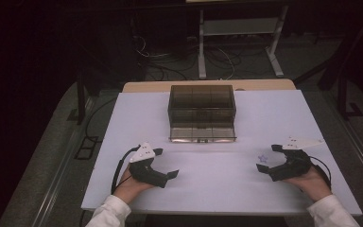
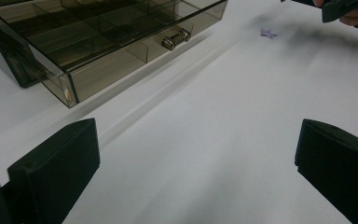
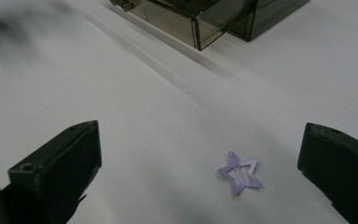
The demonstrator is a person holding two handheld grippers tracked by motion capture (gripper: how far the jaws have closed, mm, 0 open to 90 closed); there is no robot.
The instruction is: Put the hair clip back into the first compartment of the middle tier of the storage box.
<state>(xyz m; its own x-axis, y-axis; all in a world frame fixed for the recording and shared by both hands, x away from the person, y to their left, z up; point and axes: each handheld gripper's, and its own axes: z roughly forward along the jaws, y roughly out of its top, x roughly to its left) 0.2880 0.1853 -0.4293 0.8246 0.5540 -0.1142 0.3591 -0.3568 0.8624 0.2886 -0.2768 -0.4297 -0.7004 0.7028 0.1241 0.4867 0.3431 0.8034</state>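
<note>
While the right gripper [image 1: 266,158] rests low on the white table [image 1: 208,189] with its jaws spread wide, the small purple star-shaped hair clip [image 3: 239,175] lies flat on the surface between them, nearer the jaw at the right of the right gripper view and not touching either. The smoky clear drawer box [image 1: 202,112] stands at the far middle of the table, well apart from the clip, with its bottom drawer [image 2: 116,51] pulled out and its divided compartments exposed. The left gripper [image 1: 166,163] sits on the near left of the table, jaws likewise spread and holding nothing. The step in hand appears to be the pickup of the clip for placement in the open drawer. To do it well, centre the jaws on the clip first, since it now sits off to one side. Because the clip is thin and lies flat, lower the jaw tips until they touch the table, then close slowly so that the star's points are caught rather than pushed away. Lift only once the grip looks secure. Keep the left gripper clear of the path to the drawer.
</note>
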